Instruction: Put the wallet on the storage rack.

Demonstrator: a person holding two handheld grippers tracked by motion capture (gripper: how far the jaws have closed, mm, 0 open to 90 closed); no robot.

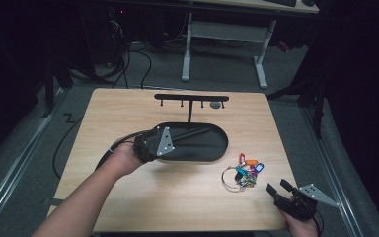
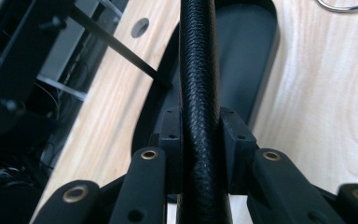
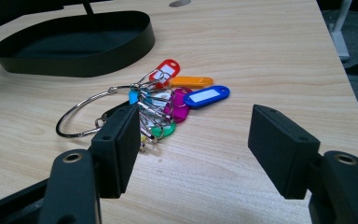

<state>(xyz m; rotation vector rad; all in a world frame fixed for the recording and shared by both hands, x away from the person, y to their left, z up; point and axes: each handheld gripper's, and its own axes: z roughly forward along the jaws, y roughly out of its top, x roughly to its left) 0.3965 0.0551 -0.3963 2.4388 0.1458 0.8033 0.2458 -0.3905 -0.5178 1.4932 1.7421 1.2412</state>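
Note:
My left gripper [image 1: 175,140] hovers over the left end of a black oval tray [image 1: 222,148], shut on a black braided rod [image 1: 195,133] that reaches out across the tray. In the left gripper view the rod [image 2: 198,60] runs up between both pads of that gripper [image 2: 200,126], above the tray [image 2: 247,51]. A bunch of keys with coloured tags on a wire ring [image 1: 244,173] lies right of the tray. My right gripper [image 1: 280,187] rests near the table's front right corner, open. In the right gripper view its jaws [image 3: 193,140] stand wide just short of the keys [image 3: 168,102].
A black T-shaped hook stand [image 1: 191,98] rises behind the tray, its thin post [image 2: 116,44] meeting the tray's far rim. A small grey disc [image 1: 216,104] lies on the wood beside it. The table's right edge is close to the right hand. A desk frame stands beyond.

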